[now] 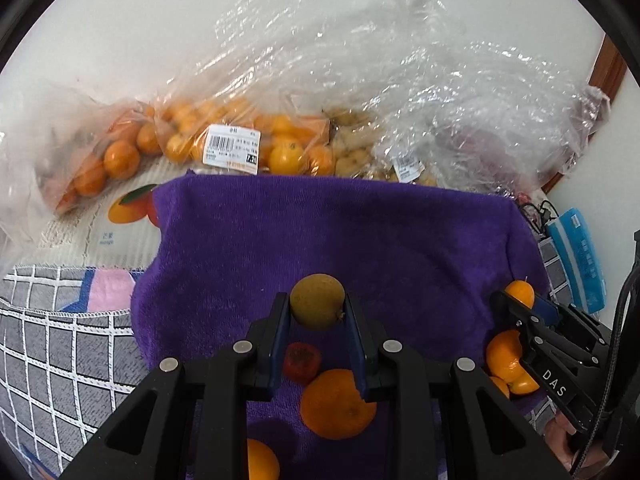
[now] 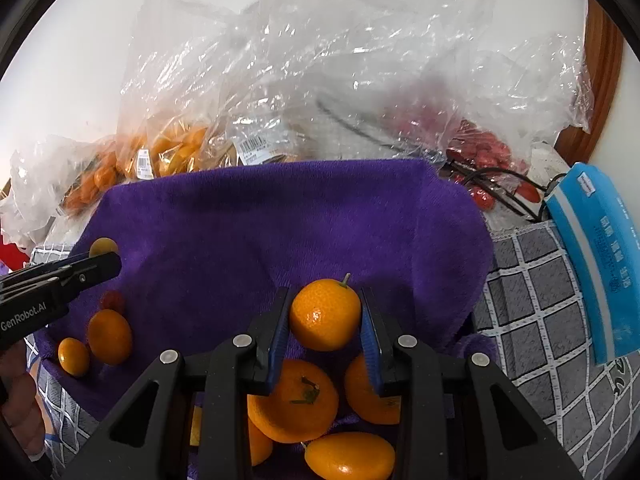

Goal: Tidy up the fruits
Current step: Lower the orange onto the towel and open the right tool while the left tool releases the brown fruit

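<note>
While the purple towel has bare room toward its far edge, left gripper pinches a brownish fruit, maybe a longan, and right gripper clamps a small orange.

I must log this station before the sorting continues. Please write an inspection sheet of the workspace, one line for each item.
Surface: purple towel over a grey checked cloth.
Job's things: loose oranges on the towel; bagged oranges and bagged red fruits behind it.
Clutter: blue packet at the right.
Grippers: left gripper shut on a yellowish-brown fruit; right gripper shut on a small orange.
Cables: black cable by the red fruits.
Surroundings: white wall, wooden frame.
</note>
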Demonstrator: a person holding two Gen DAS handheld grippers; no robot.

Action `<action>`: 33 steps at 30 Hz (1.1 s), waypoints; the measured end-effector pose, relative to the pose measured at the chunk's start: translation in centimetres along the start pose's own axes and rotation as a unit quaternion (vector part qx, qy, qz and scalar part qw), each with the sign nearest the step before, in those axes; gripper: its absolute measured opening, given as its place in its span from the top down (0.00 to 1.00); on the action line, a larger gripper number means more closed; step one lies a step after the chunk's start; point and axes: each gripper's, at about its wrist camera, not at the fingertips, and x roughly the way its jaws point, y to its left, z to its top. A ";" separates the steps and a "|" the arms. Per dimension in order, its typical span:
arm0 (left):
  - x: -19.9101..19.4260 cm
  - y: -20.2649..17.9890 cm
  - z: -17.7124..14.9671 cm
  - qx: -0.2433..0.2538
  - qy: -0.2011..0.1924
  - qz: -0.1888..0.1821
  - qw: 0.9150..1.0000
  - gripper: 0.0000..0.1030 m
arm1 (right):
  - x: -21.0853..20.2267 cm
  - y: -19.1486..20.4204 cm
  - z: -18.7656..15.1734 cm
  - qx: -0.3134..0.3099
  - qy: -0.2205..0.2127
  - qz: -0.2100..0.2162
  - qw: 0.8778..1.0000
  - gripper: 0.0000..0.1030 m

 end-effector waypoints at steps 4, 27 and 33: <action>0.6 0.0 -0.2 -0.002 0.007 0.001 1.000 0.75 | 0.1 0.1 -0.2 -0.005 -0.002 -0.002 1.000 0.68; 2.4 0.0 -0.8 0.007 0.025 0.023 0.999 0.75 | 0.8 1.8 -0.3 -0.044 -0.007 -0.038 0.998 0.66; 2.4 0.2 -0.7 0.009 0.027 0.020 0.999 0.73 | 0.5 1.6 -0.3 -0.044 -0.011 -0.028 0.999 0.57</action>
